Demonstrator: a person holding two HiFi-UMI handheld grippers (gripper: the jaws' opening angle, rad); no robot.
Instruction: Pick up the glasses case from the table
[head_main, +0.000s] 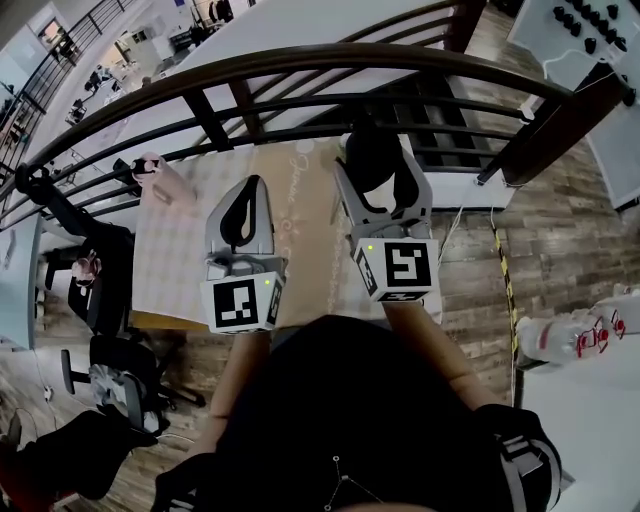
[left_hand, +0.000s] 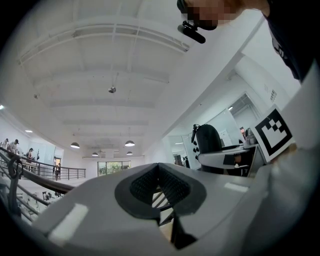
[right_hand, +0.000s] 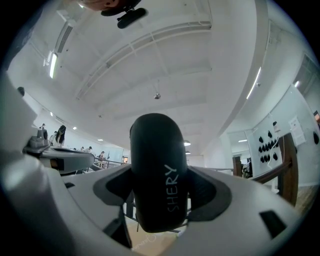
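Black glasses case (right_hand: 159, 170) is clamped in the right gripper (head_main: 380, 185).

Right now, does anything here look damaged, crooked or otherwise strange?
Nothing stands out. The glasses case sits intact and closed in the right gripper, above the table; the left gripper is shut and empty.

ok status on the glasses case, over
Right gripper shut on glasses case, held off the table. Left gripper jaws together, empty. Nothing in the way.
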